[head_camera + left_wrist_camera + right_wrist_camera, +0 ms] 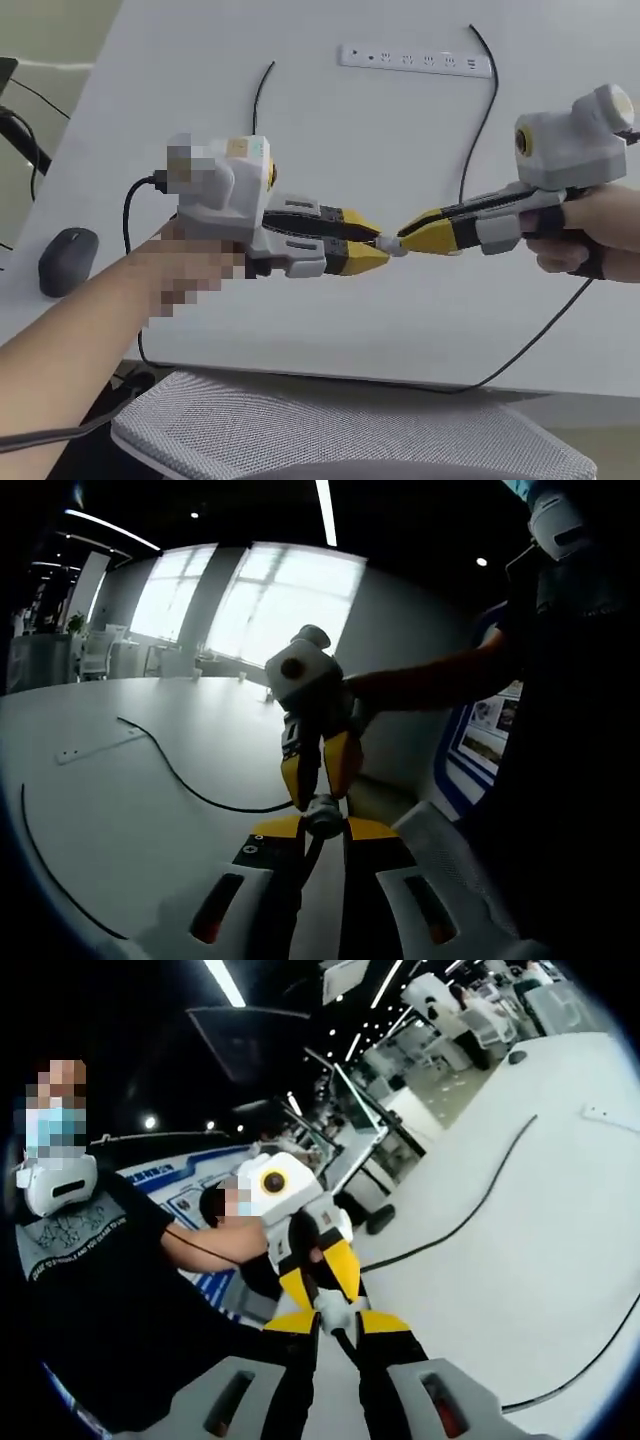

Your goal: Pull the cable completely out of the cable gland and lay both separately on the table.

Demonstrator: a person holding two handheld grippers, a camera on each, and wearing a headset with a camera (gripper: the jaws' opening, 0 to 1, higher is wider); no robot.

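I hold both tools up in front of me, over the near edge of the white table point(330, 130), nose to nose. My left gripper point(378, 248) comes in from nine o'clock and my right gripper point(403, 242) from three o'clock. The small pale cable gland point(392, 246) sits right where they meet, up in the air and off the table.

In the left gripper view the gland rests at the very tips of my own yellow fingers point(372, 830), which are drawn in close and pinch it. The other tool reaches down onto it from twelve o'clock.

In the right gripper view the gland lies just past my tips. A short black cable point(348, 1345) runs back from it toward six o'clock, between my fingers, which are pressed in on that strand. I cannot tell how far the cable still sits inside the gland.

On the table beyond, a white power strip point(415, 60) lies at twelve o'clock, and a thin black lead point(480, 120) trails down from it. A dark computer mouse point(68, 260) lies at nine o'clock. A grey mesh chair back point(350, 430) fills six o'clock, below the table edge.
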